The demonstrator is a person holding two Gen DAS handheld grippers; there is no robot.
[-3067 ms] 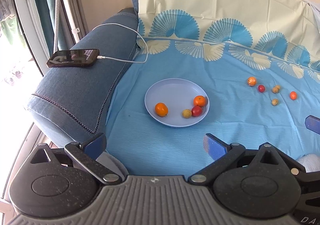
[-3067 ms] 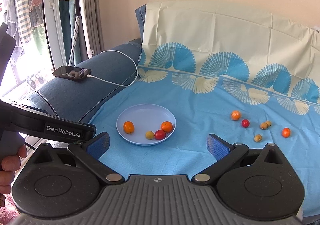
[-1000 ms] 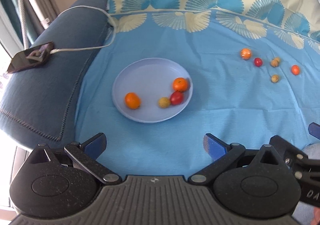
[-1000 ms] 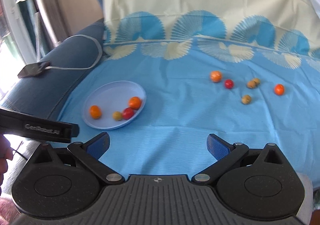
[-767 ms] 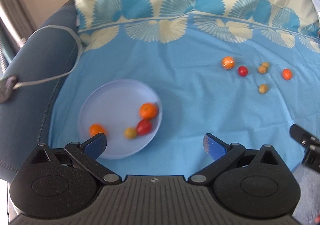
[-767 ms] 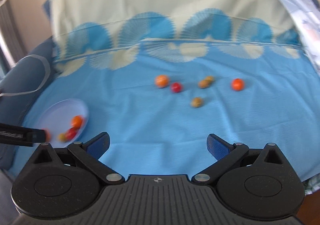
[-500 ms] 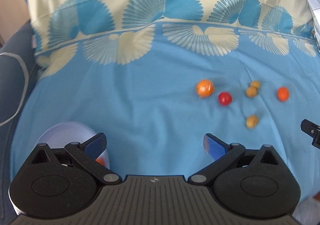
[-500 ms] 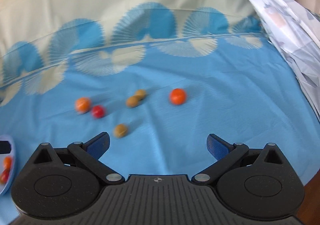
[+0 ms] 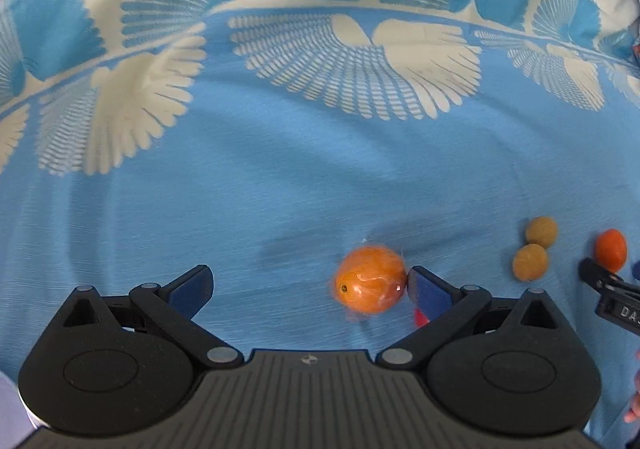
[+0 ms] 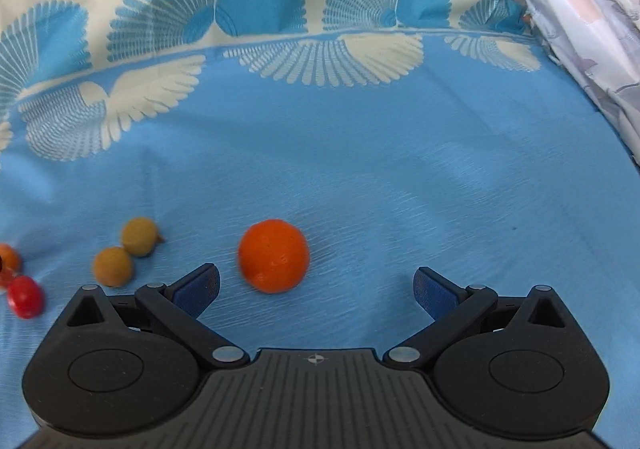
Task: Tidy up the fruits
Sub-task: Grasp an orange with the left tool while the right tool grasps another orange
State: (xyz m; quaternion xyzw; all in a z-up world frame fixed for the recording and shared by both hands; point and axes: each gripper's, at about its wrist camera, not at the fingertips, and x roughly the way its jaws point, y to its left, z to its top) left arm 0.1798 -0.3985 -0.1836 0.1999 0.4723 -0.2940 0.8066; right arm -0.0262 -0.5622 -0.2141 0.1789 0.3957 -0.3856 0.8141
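The left gripper [image 9: 310, 283] has its jaws wide apart and holds nothing. A wrapped orange [image 9: 371, 280] lies on the blue cloth [image 9: 280, 177] between the jaws, close against the inner face of the right jaw, and far from the left jaw. The picture is a little blurred there, so I cannot tell if the jaw really touches it. Behind the right jaw a small piece of a red fruit [image 9: 419, 317] shows. Further out past the right jaw, two small brown fruits [image 9: 535, 248] lie touching each other, and beyond them is a second orange [image 9: 610, 250], partly behind a black part of the other tool [image 9: 608, 291].

The right gripper [image 10: 316, 285] also has its jaws wide apart and empty. The second orange [image 10: 273, 255] lies on the cloth between them, nearer to the left jaw and a little ahead of its tip, not touching it. Outside the left jaw are the two brown fruits [image 10: 126, 251], one just behind the other. Further out on that side lies the red fruit [image 10: 25, 296], and at the edge of this view a bit of the wrapped orange [image 10: 8, 259] shows. A pale patterned fabric [image 10: 580, 29] hangs far beyond the right jaw.
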